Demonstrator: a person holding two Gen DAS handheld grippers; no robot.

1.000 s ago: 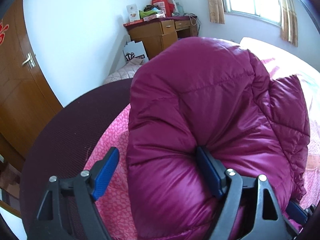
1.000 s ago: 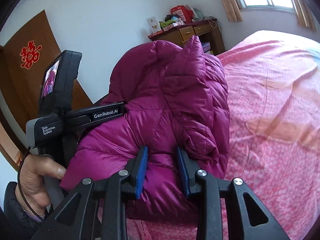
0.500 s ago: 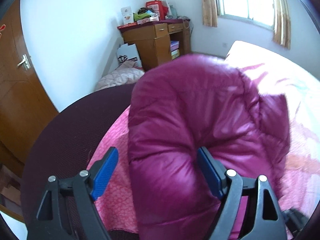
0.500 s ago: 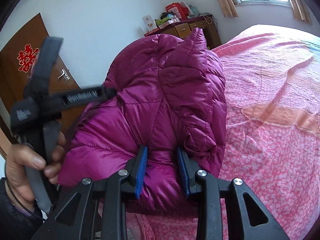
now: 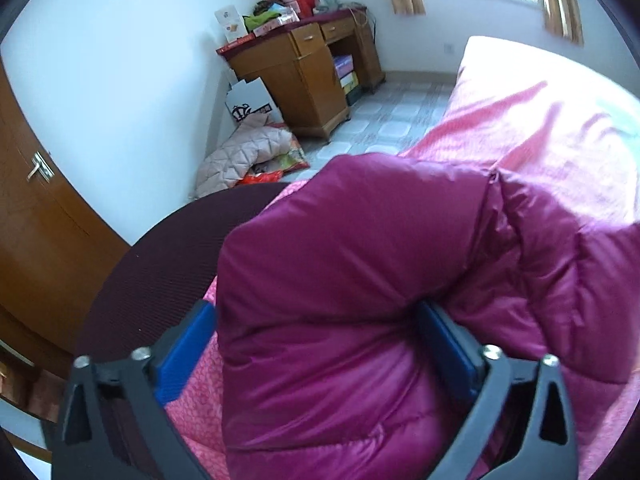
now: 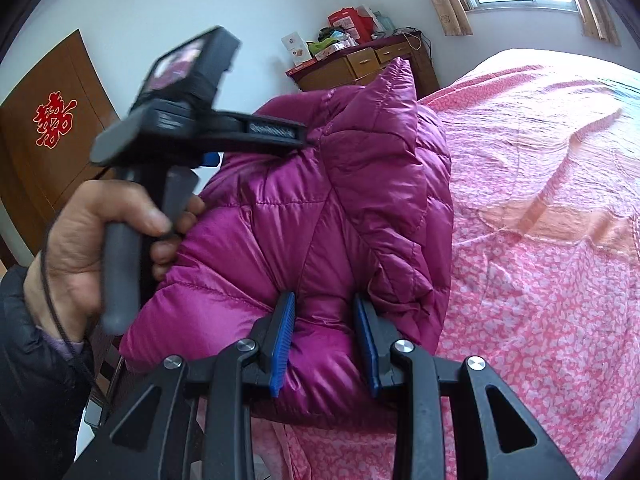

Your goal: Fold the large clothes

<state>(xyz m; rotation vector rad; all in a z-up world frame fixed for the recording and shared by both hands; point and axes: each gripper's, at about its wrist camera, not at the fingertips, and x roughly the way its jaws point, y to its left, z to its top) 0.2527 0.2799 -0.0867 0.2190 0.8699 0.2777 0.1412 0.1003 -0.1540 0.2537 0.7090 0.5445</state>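
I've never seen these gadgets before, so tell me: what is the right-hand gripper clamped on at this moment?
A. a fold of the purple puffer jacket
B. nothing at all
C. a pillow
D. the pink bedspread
A: in the right wrist view the right gripper has its blue pads pressed into a bunched fold of the purple puffer jacket, which bulges between them above the pink bedspread.

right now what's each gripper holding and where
The right gripper is shut on a bunched fold at the near edge of the jacket. The left gripper has just been opening; the jacket sits between its jaws, unclamped.
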